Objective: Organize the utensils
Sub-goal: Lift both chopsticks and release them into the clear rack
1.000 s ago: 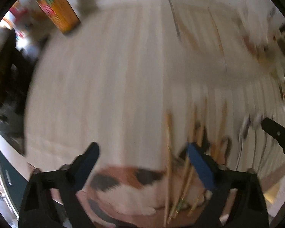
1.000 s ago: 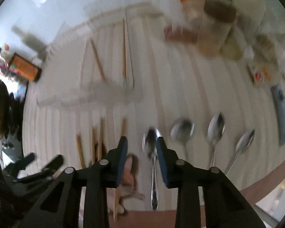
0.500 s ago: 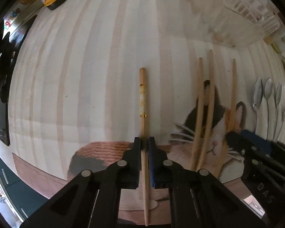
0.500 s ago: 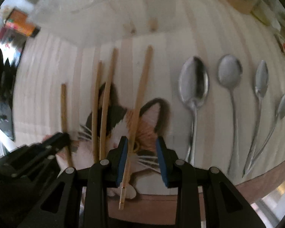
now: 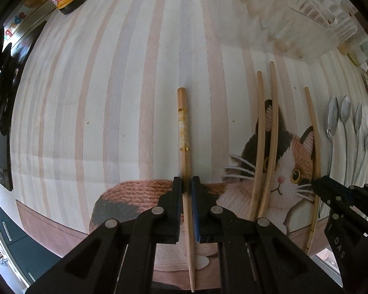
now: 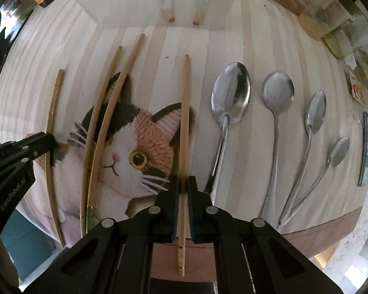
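While four spoons [image 6: 277, 127] lie sorted at right, left claw [image 5: 187, 188] grips one chopstick [image 5: 184, 132], right claw [image 6: 183, 187] closing on another chopstick [image 6: 184, 132]; pairing remains.

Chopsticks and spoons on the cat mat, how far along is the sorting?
Looks done: four spoons lie side by side on the striped mat. In hand: the left hand-held gripper is shut on the leftmost chopstick; the right hand-held gripper is closing on the rightmost chopstick. Left: the two chopsticks between them, and probably a clear container above.

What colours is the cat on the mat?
The knitted-look cat picture is white, orange and black, with yellow eyes; the right wrist view shows it best.
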`<state>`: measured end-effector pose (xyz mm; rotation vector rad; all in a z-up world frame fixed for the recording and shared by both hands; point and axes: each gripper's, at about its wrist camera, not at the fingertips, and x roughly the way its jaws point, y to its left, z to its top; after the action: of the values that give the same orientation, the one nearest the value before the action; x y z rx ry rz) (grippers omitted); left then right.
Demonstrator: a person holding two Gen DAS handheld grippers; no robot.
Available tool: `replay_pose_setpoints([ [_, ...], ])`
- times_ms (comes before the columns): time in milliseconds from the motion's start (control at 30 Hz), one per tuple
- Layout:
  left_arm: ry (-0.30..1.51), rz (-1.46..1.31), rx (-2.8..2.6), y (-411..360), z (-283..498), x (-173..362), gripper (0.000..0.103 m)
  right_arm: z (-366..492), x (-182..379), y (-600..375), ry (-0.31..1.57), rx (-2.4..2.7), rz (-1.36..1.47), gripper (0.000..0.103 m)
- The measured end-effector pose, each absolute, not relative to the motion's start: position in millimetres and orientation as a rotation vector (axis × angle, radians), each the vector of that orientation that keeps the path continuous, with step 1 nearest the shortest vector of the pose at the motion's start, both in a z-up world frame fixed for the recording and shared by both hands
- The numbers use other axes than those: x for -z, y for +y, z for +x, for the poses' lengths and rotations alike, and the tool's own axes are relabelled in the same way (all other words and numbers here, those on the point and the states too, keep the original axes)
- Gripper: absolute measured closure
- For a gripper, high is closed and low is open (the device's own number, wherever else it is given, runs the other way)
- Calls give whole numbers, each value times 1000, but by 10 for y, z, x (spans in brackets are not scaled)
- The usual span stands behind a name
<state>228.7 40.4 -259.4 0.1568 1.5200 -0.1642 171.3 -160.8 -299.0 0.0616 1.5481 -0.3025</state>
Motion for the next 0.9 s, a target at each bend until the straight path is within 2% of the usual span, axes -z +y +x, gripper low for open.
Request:
replay_pose_setpoints([
  [133, 1530, 158, 169, 355, 2338, 2607, 97, 1683, 3011, -1586, 1565, 322, 94, 95],
  [267, 1562, 148, 203, 378, 2333, 2621, 88, 1724, 3009, -1657, 1580, 323, 119, 93],
  [733, 1548, 171, 183, 234, 2220, 2649, 88, 1686, 2976, -1657, 1578, 339, 112, 92],
  [800, 1546, 172, 180, 216, 2213, 2648, 91, 1706, 2999, -1637, 1573, 340, 106, 92],
  [867, 1541, 181, 174, 223, 2193, 2639, 98, 1695, 2986, -1618, 1561, 345, 117, 93],
  [900, 1540, 187, 167, 213, 2170, 2629, 98, 1681, 2980, -1616, 1557, 346, 118, 96],
])
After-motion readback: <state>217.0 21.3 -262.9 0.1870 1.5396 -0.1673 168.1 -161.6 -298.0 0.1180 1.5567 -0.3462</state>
